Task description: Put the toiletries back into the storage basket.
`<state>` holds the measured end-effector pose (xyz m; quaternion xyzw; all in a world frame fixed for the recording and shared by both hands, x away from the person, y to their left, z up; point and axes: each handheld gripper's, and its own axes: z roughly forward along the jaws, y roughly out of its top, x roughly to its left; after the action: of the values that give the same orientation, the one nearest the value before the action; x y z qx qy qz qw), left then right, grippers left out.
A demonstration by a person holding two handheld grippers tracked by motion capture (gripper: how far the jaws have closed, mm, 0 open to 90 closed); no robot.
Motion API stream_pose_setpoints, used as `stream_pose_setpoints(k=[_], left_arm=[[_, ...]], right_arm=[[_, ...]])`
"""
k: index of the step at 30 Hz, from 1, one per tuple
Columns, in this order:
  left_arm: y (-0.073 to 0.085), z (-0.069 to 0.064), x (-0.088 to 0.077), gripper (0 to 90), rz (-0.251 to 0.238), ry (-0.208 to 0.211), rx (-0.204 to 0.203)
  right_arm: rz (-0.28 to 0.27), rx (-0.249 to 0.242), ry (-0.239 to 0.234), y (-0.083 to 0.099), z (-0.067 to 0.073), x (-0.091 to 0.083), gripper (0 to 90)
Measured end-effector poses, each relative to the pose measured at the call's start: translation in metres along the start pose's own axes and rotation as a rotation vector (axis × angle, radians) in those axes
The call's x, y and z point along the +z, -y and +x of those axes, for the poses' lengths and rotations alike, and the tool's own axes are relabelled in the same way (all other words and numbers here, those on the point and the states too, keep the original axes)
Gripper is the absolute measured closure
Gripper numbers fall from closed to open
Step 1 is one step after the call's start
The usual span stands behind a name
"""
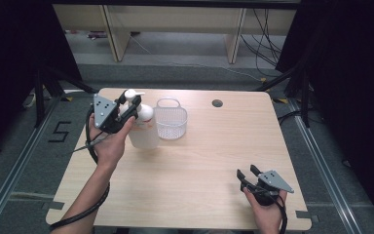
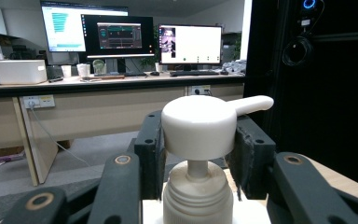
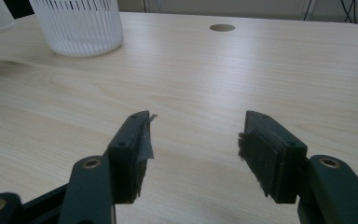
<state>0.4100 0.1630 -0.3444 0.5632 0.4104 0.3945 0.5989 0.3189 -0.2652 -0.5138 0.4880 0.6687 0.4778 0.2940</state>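
The pump bottle (image 1: 142, 127) stands near the far left of the table (image 1: 199, 165), just beside the white basket (image 1: 171, 119). The left gripper (image 2: 198, 151) has its jaws closed on the white pump head (image 2: 200, 126), one jaw on each side. The head is hard, smooth plastic, so it can slip, and it sits on a thin stem that may wobble or sink if pushed. The bottle looks pale and see-through; how full it is I cannot tell, so it may be heavy below. A hold on the wide neck or body would be steadier. The basket is light and easy to knock, and it stands close on the right of the bottle. The right gripper (image 1: 249, 176) rests at the near right, well apart, its jaws open with nothing between them. The round hole (image 1: 217, 103) in the table is far off
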Motion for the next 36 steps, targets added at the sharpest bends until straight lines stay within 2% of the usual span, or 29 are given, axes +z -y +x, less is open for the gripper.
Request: stream_pose_setpoints(k=[10, 28, 30, 36], left_arm=[[-0.007, -0.002, 0.005, 59.2, -0.018, 0.014, 0.006], [-0.021, -0.006, 0.013, 59.2, -0.038, 0.028, 0.009], [-0.022, -0.006, 0.014, 59.2, -0.040, 0.030, 0.012], [-0.025, -0.007, 0.017, 59.2, -0.043, 0.034, 0.015]], right_arm=[[0.004, -0.012, 0.007, 0.000, -0.001, -0.001, 42.7], [0.000, 0.000, 0.000, 0.000, 0.000, 0.000, 42.6], [0.000, -0.014, 0.003, 0.000, -0.001, -0.001, 42.6], [0.001, 0.001, -0.001, 0.000, 0.000, 0.000, 42.6]])
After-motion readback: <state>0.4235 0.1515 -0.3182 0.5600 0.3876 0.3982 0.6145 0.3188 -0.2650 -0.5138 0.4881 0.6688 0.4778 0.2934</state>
